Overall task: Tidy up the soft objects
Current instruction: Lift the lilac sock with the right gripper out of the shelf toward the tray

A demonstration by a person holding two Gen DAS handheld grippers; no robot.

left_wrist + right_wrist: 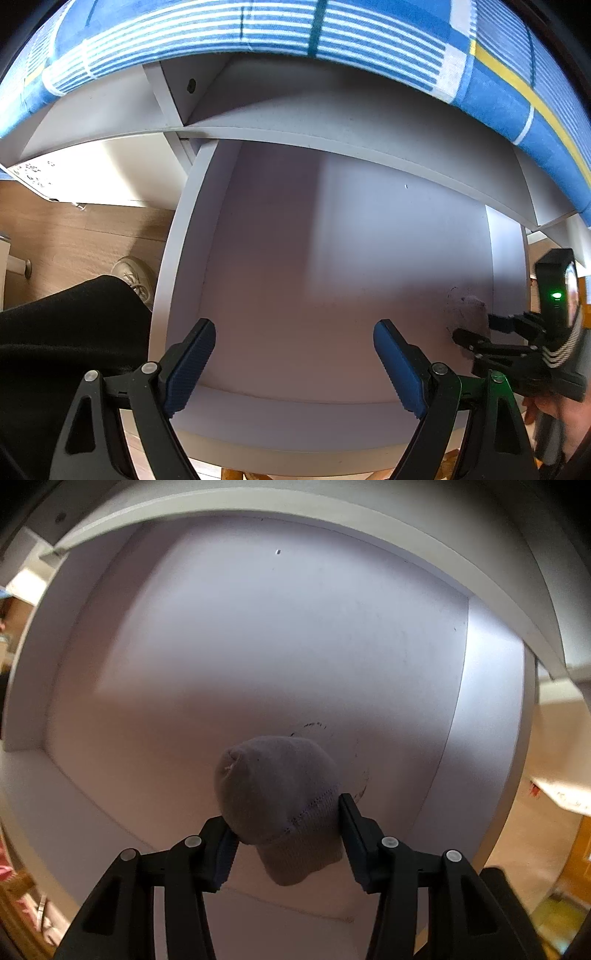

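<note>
Grey knit is what the right claw (284, 834) grips: a balled-up sock (277, 805), pinched at its middle between the two pads, its rounded end bulging out ahead of the fingertips and its cuff end hanging just below them. Ahead of that claw is the inside of a white shelf compartment (295, 635), with the back panel straight in front, a side wall off to the right and the compartment floor below. Some dark scuff marks (314, 725) show on the panel just beyond the sock; whether the sock touches the panel I cannot tell.

The left claw (293, 363) stands wide and holds nothing. It faces the same compartment from further back, and the right claw (476, 332) shows at its right edge, reaching in towards the far right corner. Above the compartment lies a blue striped cloth (258, 29) over the top of the unit.

My reading is that the step is placing the sock in this compartment. To do it well, the right claw should probably go low until the sock rests on the compartment floor, tucked towards the back corner, before the pads part. A soft ball let go from a height could roll forward and off the front lip. The left claw is best kept clear, ready to stop any roll.
</note>
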